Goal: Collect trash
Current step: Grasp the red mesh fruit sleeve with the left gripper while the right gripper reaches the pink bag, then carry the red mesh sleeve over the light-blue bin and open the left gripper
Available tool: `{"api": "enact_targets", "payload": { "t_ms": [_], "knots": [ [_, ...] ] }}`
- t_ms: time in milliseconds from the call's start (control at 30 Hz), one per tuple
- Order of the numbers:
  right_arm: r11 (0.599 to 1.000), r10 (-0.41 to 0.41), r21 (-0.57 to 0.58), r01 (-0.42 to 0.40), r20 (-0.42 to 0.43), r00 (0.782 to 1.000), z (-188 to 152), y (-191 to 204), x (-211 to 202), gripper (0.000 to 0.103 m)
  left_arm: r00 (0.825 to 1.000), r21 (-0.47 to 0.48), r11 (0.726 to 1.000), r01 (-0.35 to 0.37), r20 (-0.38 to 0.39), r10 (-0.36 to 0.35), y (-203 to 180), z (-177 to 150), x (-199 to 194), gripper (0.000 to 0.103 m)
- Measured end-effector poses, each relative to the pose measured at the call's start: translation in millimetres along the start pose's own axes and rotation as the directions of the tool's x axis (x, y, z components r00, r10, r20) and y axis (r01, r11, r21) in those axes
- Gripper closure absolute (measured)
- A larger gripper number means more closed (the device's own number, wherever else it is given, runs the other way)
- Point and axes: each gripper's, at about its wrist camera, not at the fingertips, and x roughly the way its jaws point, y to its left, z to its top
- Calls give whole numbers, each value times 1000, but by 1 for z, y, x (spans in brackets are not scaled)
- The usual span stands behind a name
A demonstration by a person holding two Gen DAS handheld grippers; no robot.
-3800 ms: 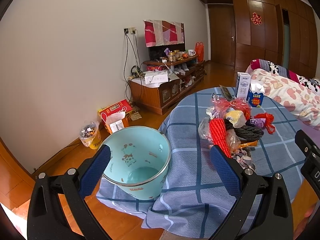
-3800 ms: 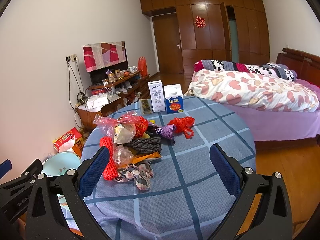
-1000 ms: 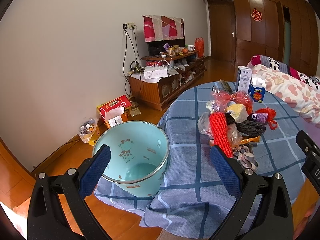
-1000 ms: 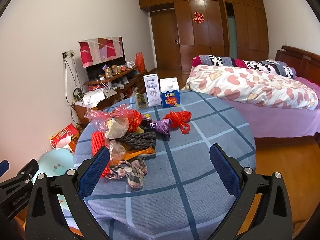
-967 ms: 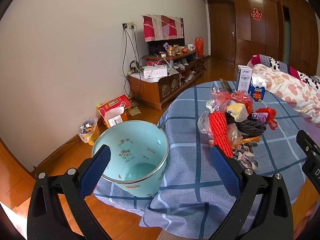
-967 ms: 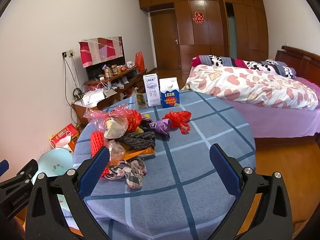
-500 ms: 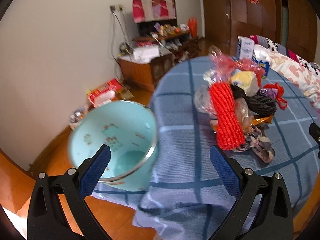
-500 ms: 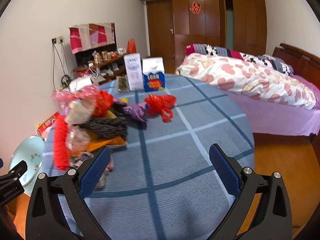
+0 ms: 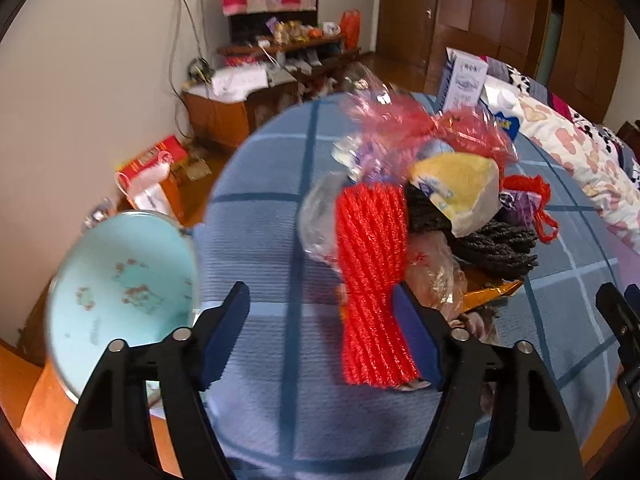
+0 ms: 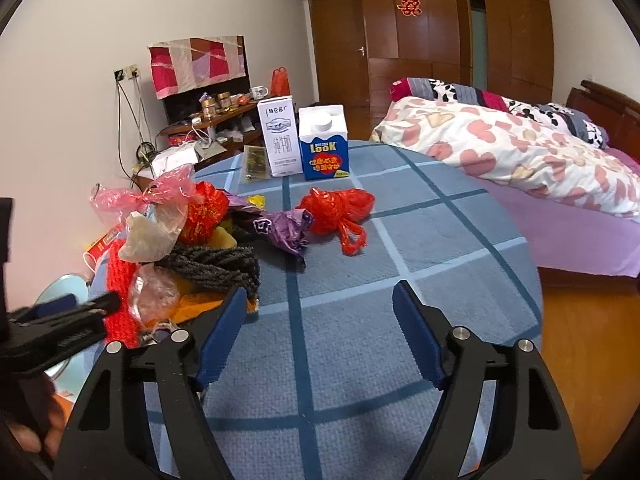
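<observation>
Right wrist view reads "LOOK" on a blue carton [image 10: 324,143] at twelve o'clock, beside a white milk carton [image 10: 279,141] printed with Chinese characters; a red paper character [image 10: 409,4] hangs on the wooden wardrobe. The trash heap [image 10: 188,236], pink and red plastic bags, a dark knit piece, lies at ten o'clock on the blue checked tablecloth [image 10: 420,248]; a knotted red bag [image 10: 338,210] sits apart. The right gripper [image 10: 316,330] is closing over bare cloth, nothing between its jaws. In the left wrist view the left gripper [image 9: 320,334] is closing, a red ribbed mesh sleeve [image 9: 374,280] between the jaws against the right pad, unpinched. A pale blue bin [image 9: 120,288] stands at nine o'clock; a quilted bed [image 10: 520,152] lies at two.
</observation>
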Motion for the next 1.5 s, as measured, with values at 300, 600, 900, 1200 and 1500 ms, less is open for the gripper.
{"api": "enact_targets", "payload": {
  "t_ms": [300,600,900,1200,1500],
  "knots": [
    [997,73,14,-73,1,997,23,11,10,34,989,16,989,146,11,-147,-2,7,8,82],
    [971,241,-10,-241,52,969,79,56,33,40,985,70,989,130,102,-136,13,8,-32,84],
    [934,358,48,-355,-111,927,83,95,89,85,983,11,998,64,169,-65,59,16,-62,83],
    [953,301,-14,-301,24,953,83,90,27,89,975,-62,998,17,222,-2,104,17,-90,83],
    [923,371,-130,-362,44,928,60,147,-23,89,962,-137,986,-100,238,131,159,-6,-120,82]
  ]
}}
